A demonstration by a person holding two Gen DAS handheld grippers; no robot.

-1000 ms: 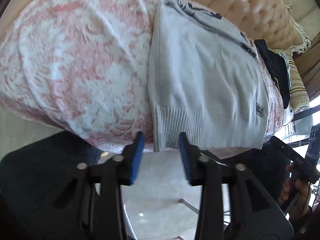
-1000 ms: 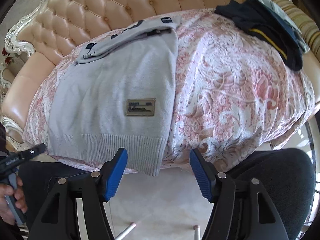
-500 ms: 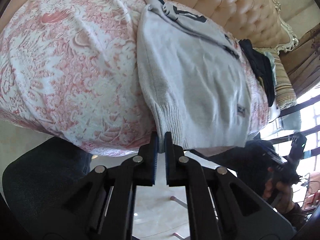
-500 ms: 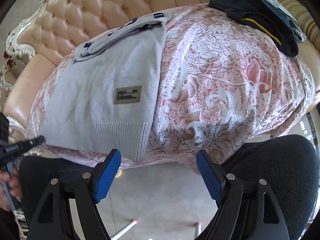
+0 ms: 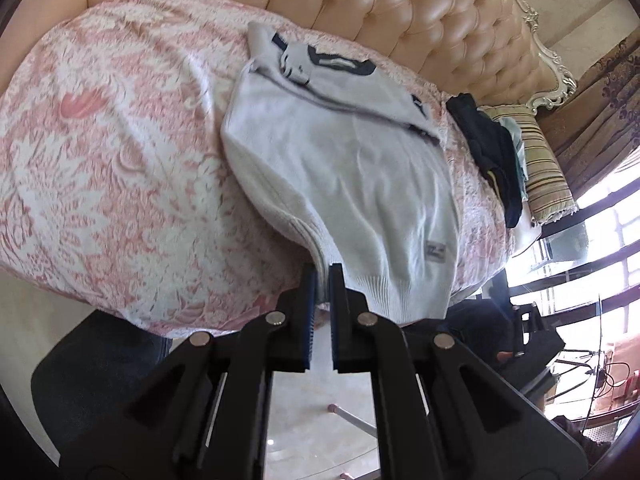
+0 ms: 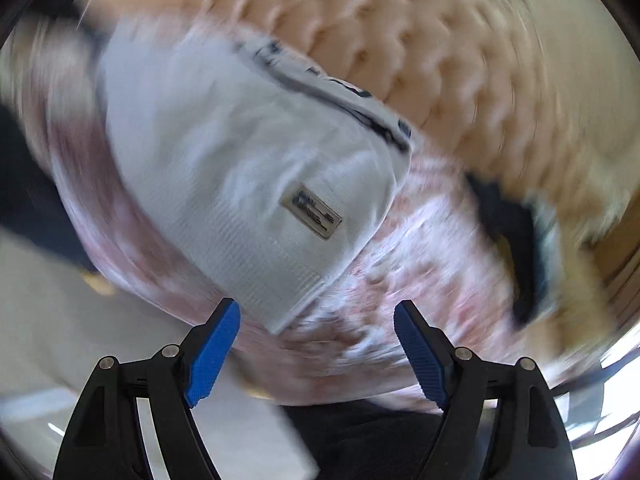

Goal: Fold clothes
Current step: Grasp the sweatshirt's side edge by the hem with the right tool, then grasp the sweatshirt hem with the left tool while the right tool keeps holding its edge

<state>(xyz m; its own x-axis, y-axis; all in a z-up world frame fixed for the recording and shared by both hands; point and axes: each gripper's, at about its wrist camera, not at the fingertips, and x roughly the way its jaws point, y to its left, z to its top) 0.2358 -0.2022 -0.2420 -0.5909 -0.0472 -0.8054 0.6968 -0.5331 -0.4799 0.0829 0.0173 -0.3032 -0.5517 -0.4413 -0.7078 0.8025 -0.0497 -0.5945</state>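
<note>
A light grey knit sweater (image 5: 352,184) with dark collar trim and a small label patch lies on a pink floral bed cover (image 5: 104,184). My left gripper (image 5: 323,270) is shut on the sweater's ribbed hem at its near left corner, which is lifted off the cover. In the right wrist view, which is motion-blurred, the sweater (image 6: 240,176) lies ahead and my right gripper (image 6: 316,312) is open, with the hem's near right corner between and just beyond its blue pads (image 6: 216,344).
A tufted peach headboard (image 5: 400,12) runs behind the bed. Dark clothes (image 5: 488,152) and a striped pillow (image 5: 548,176) lie at the far right. The person's dark-clad legs (image 5: 100,380) and pale floor (image 5: 320,420) are below the bed edge.
My left gripper closed on the sweater's hem corner and pulled it up, bunching the left edge. My right gripper swung quickly toward the hem's right corner and stays open.
</note>
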